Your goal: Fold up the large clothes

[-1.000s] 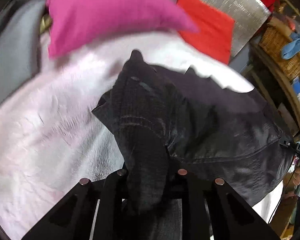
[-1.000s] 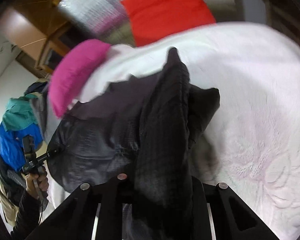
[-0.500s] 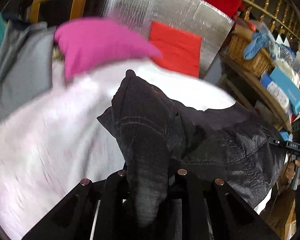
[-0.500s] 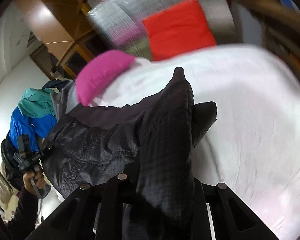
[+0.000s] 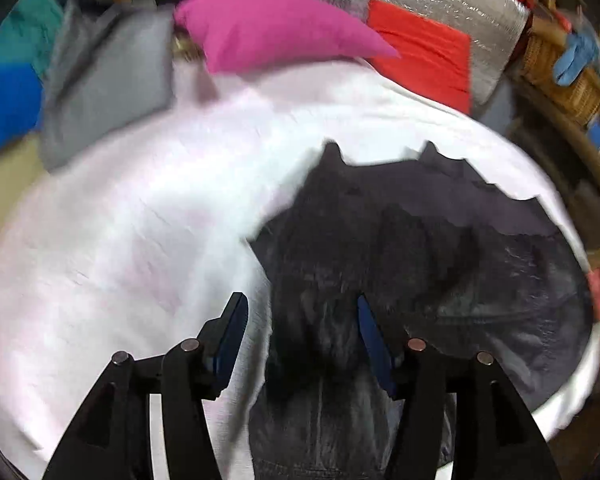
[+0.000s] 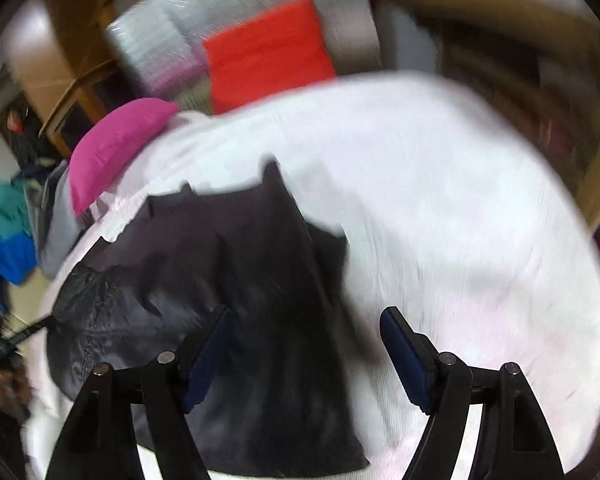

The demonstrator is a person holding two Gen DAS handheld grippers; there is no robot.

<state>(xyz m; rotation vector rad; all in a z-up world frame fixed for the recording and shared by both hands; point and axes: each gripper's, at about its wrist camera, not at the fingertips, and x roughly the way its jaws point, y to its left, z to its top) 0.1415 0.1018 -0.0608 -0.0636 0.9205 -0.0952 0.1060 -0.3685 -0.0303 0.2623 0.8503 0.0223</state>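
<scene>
left hand-held gripper (image 5: 300, 332): released above jacket (image 5: 420, 260) | right hand-held gripper (image 6: 306, 340): released | jacket (image 6: 220, 280): folded on bed (image 6: 440, 200)

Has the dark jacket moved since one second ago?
Yes. The dark jacket has dropped from both tools onto the white bedsheet, and it now lies lower, away from the pink pillow.

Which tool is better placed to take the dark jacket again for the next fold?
Probably the left tool: its open fingers have the dark jacket directly between them. The right tool is open too, but the jacket lies mostly toward its left finger, with white bed cover ahead.
</scene>
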